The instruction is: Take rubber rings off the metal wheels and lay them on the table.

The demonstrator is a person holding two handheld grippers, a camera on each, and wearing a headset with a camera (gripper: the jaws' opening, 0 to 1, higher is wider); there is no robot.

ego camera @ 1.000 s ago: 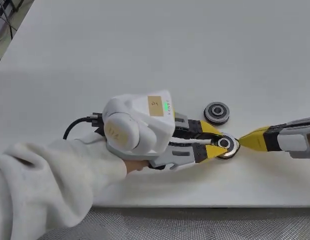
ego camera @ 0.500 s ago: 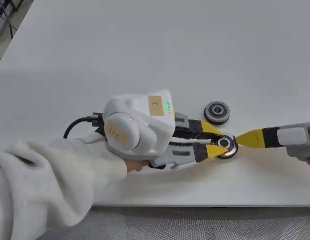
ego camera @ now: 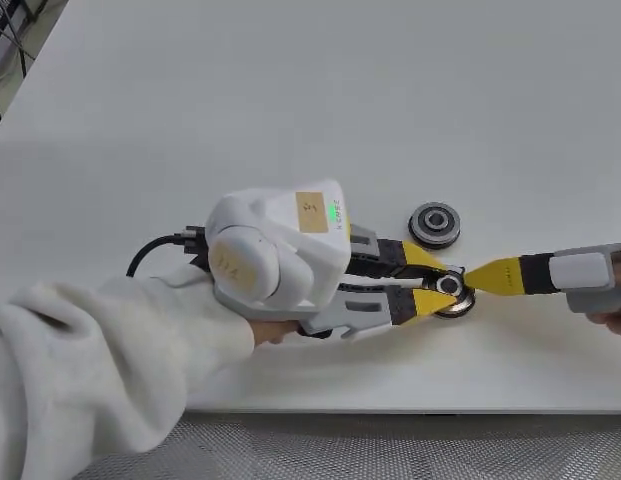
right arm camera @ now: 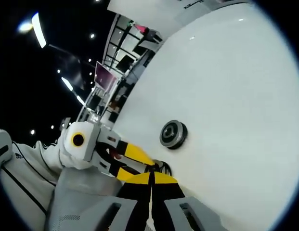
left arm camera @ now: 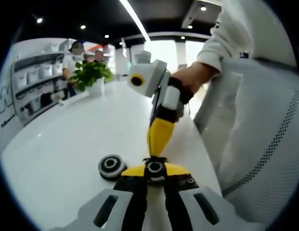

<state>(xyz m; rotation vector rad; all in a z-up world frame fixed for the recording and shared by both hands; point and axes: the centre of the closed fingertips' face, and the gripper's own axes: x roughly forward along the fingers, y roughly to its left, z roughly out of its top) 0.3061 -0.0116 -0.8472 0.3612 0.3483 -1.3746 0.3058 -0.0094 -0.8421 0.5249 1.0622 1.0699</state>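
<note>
The white table (ego camera: 290, 100) carries everything. The left gripper (ego camera: 442, 285), bulky in the head view, lies low with its jaws closed on a metal wheel (ego camera: 452, 290), probably to steady it. The right gripper (ego camera: 480, 276) meets that wheel's rim from the opposite side, jaws pressed together to a point; whether they pinch any rubber there is hard to tell. The left gripper view shows the clamped hub squarely, while the right gripper view hides most of it behind its own tips. A second wheel (ego camera: 434, 224) lies near, apart from both grippers, its dark rubber ring (ego camera: 414, 228) on.
</note>
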